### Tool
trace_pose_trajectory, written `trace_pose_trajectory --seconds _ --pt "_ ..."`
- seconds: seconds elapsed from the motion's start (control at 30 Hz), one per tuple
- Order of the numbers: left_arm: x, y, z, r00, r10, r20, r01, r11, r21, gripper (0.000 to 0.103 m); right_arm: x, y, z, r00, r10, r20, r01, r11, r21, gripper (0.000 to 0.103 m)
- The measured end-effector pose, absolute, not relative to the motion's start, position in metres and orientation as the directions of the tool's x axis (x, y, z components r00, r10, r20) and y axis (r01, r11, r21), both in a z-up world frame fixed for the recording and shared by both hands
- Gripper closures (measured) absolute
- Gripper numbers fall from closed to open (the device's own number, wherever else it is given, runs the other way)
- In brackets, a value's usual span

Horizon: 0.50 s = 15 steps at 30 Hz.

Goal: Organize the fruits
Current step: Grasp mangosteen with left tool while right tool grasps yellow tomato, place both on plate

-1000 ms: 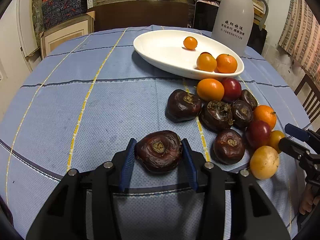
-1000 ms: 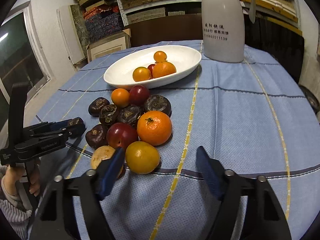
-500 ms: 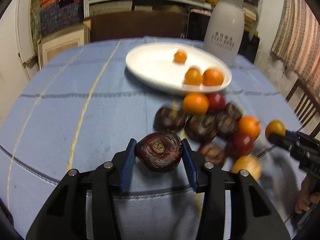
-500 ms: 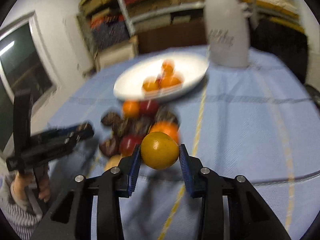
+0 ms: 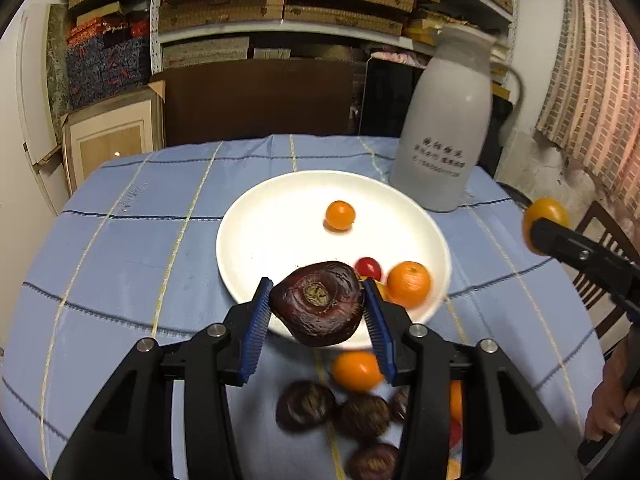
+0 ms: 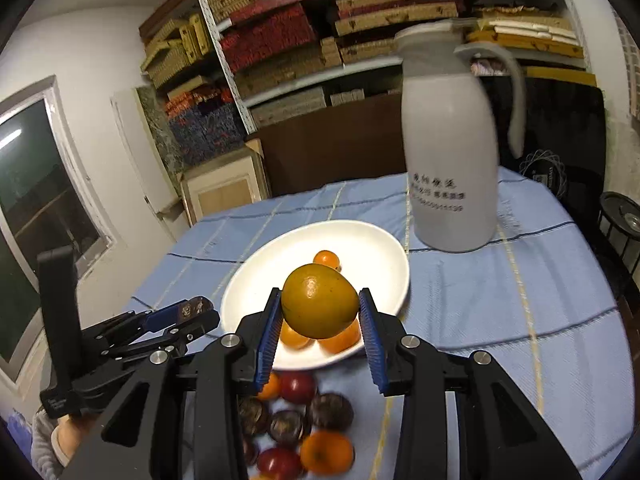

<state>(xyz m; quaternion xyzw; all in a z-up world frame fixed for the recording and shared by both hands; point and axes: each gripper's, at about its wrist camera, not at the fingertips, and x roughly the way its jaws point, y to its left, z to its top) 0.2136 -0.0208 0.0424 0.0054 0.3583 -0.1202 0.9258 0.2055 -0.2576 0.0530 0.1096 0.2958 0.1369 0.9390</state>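
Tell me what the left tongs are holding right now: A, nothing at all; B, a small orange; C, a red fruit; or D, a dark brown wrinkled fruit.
D: in the left wrist view the left tongs are shut on a dark brown wrinkled fruit, held up in front of the white plate; the yellow-orange fruit is in the right tongs.
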Motion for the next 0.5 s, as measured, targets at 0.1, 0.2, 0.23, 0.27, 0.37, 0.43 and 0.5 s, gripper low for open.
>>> trace_pose_trajectory --seconds 0.1,0.2,0.23,0.27,0.37,0.43,0.5 --pt "0.243 -0.022 0.022 0.686 -0.209 -0.697 0.22 0.973 -0.076 0.059 0.246 -0.244 0.03 0.761 0.3 -0.576 -0.177 0.949 0.26 0.065" --pt "0.267 -0.022 0.002 0.66 -0.191 -0.727 0.214 0.975 -0.062 0.059 0.274 -0.238 0.008 0.728 0.283 -0.624 -0.162 0.956 0.245 0.064" --pt "0.273 -0.023 -0.003 0.654 -0.19 -0.732 0.213 0.975 -0.062 0.059 0.286 -0.236 0.001 0.713 0.279 -0.643 -0.154 0.957 0.245 0.064" --pt "0.279 -0.023 -0.009 0.648 -0.192 -0.737 0.214 0.975 -0.066 0.059 0.294 -0.236 -0.004 0.701 0.282 -0.655 -0.152 0.956 0.249 0.064" --pt "0.287 -0.021 -0.021 0.638 -0.199 -0.744 0.215 0.974 -0.076 0.055 0.306 -0.239 -0.02 0.67 0.314 -0.673 -0.147 0.945 0.294 0.044" --pt "0.286 -0.02 -0.022 0.649 -0.19 -0.737 0.21 0.976 -0.066 0.043 0.303 -0.241 -0.02 0.679 0.314 -0.663 -0.145 0.944 0.298 0.041" --pt "0.281 -0.017 -0.017 0.669 -0.172 -0.723 0.194 0.98 -0.054 0.043 0.295 -0.248 -0.006 0.705 0.314 -0.635 -0.143 0.941 0.306 0.041"
